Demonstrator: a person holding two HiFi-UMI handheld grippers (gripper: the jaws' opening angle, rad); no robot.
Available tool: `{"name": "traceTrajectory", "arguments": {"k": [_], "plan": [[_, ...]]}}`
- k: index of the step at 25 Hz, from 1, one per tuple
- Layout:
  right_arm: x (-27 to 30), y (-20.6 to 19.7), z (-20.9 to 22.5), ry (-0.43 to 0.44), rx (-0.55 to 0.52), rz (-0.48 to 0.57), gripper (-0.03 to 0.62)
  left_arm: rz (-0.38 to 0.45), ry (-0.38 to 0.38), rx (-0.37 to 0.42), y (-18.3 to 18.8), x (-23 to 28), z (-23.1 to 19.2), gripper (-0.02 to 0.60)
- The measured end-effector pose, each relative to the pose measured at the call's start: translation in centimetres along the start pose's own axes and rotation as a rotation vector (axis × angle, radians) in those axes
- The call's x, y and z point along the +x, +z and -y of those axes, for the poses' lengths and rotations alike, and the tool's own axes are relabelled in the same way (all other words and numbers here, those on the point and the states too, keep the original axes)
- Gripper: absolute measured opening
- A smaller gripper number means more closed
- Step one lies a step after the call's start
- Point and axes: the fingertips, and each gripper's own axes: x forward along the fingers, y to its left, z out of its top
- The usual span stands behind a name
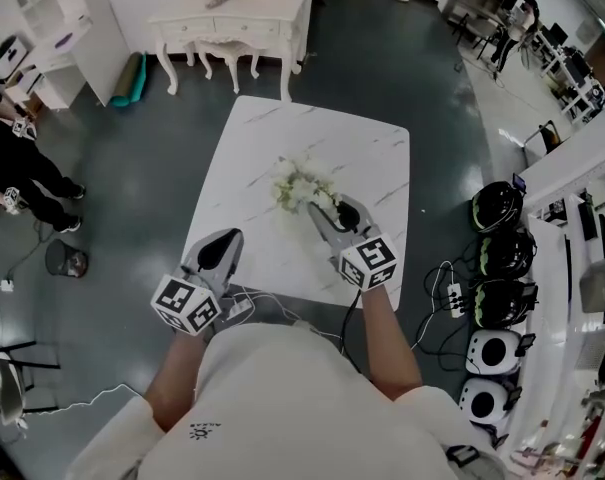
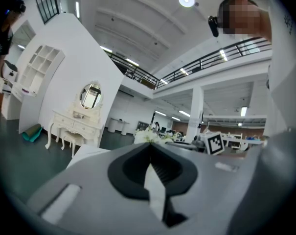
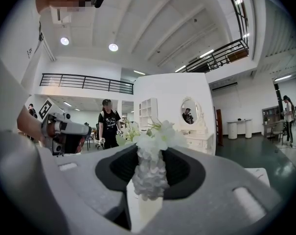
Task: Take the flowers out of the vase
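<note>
Right gripper [image 3: 148, 155], at frame centre, has its jaws clamped on the bumpy white base under the flowers [image 3: 162, 135]. Whether that base is the vase cannot be told. The flowers stand mid-table [image 1: 262, 148]. Left gripper [image 2: 150, 154], lower left at the table's near edge, has its jaws together on nothing. Its cube [image 1: 186, 304] bears square black-and-white markers.

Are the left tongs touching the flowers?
Apart: the head view shows bare marble tabletop between the left tongs and the flowers.
</note>
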Motion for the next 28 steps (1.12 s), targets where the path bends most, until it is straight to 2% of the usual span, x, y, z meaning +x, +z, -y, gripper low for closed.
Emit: {"name": "traceTrajectory", "arguments": {"k": [28], "plan": [[-1.1,4.5,-0.3,-0.033,-0.044,0.089,0.13,0.017,-0.037,-0.001,0.7,0.4,0.6,-0.012]]}}
